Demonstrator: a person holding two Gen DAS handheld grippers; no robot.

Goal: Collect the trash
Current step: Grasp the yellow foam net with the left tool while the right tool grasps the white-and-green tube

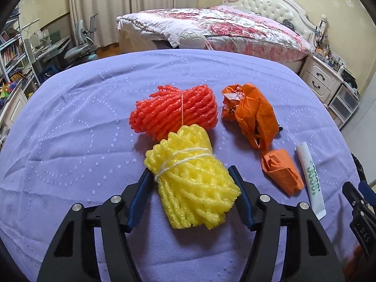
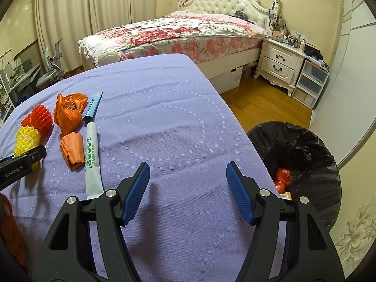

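I had the left gripper (image 1: 191,183) clamped around the yellow foam net bundle (image 1: 191,188), both blue pads pressing its sides on the purple cloth (image 1: 70,129). To do this well, I judged the squeeze should stay light, since soft foam gives, and the lift should go straight up so the red foam net bundle (image 1: 174,112), touching at 12 o'clock, was not dragged. At 2 o'clock lay the orange bags (image 1: 253,115); at 3 o'clock, the white tube (image 1: 310,183). The left gripper pitched steeply down. The right gripper (image 2: 188,190) hung released and empty over bare cloth, also tilted down, with the lined trash bin (image 2: 305,155) at its 3 o'clock.
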